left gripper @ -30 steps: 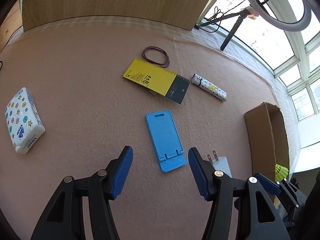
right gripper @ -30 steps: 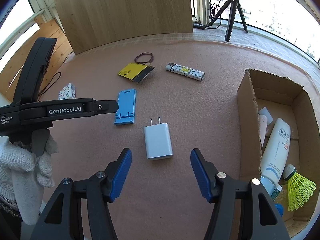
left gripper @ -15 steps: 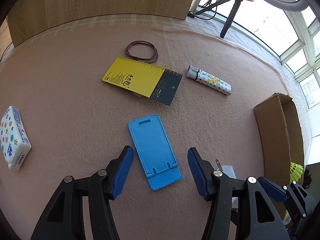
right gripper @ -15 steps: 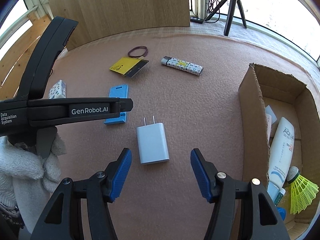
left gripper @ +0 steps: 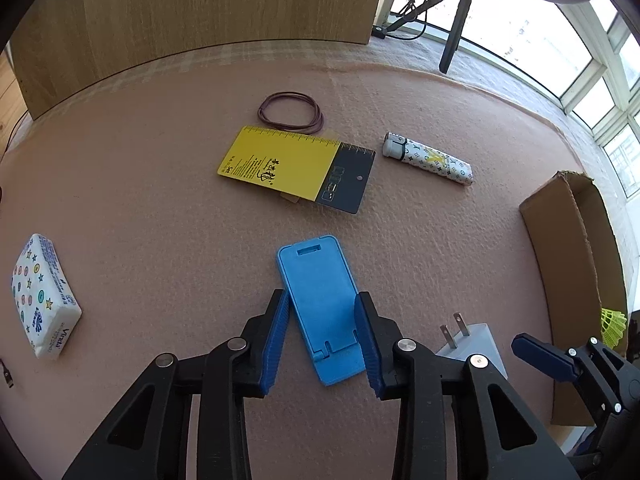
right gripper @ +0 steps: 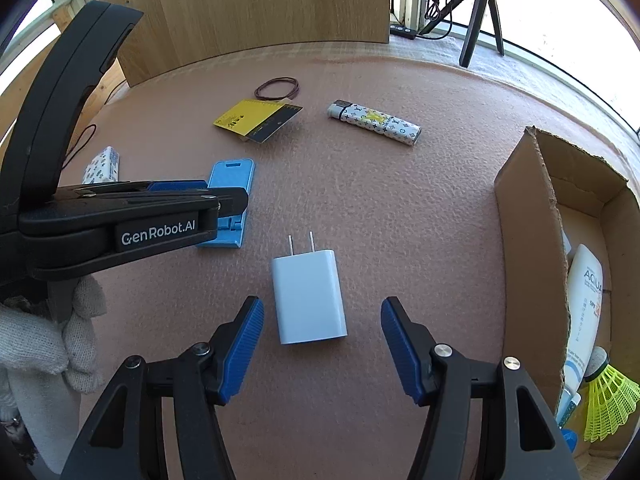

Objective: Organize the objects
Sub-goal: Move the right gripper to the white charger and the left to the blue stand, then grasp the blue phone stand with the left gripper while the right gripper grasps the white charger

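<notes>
Blue-padded left gripper (left gripper: 322,330) closed in around the lower half of the blue phone stand (left gripper: 320,300), pads at both long edges; stand lies flat on the pink felt tabletop (left gripper: 160,200). Whether the pads actually press it, cannot tell. Right gripper (right gripper: 322,340) wide open, nothing held, white USB charger (right gripper: 308,294) lying between its fingers, prongs pointing away. Beyond: yellow-and-black ruler card (left gripper: 296,170), brown rubber bands (left gripper: 291,109) just past it, patterned lighter (left gripper: 428,159) to the right. Tissue pack (left gripper: 42,296) far left. Cardboard box (right gripper: 528,248) at right holds a sunscreen tube (right gripper: 582,312) and a yellow shuttlecock (right gripper: 608,396).
</notes>
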A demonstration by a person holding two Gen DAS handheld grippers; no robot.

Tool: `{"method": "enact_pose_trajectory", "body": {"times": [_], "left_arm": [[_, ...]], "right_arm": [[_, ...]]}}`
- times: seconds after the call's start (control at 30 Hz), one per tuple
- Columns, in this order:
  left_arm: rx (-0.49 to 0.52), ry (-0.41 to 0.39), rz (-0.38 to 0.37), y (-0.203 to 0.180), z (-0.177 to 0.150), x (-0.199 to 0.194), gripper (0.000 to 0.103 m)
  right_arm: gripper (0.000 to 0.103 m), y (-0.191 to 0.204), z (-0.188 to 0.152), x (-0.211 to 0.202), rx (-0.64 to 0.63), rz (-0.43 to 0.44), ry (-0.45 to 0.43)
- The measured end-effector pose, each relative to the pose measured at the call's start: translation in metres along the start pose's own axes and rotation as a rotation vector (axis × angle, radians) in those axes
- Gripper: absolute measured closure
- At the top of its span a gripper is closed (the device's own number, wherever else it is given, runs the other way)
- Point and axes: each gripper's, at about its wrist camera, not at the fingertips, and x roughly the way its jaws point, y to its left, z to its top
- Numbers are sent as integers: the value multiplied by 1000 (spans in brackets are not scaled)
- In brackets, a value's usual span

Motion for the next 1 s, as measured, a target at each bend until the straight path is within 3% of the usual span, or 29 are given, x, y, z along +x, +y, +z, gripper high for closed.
{"method": "enact_pose_trajectory", "body": {"times": [0.27, 0.33, 0.43, 0.63, 1.0], "left_arm": [[-20, 11, 15, 3, -4, -4, 69], [-37, 24, 5, 0, -4, -3, 59], [-35, 18, 31, -8, 0, 1, 54], [46, -4, 101, -20, 0, 5, 59], [68, -13, 89, 2, -22, -10, 63]], "right_arm": [[46, 1, 2, 7, -10, -21, 9], [46, 0, 2, 7, -8, -24, 11], [46, 0, 2, 8, -15, -37, 11], [46, -1, 1, 9, -24, -44, 8], [46, -2, 6, 13, -35, -57, 2]]}}
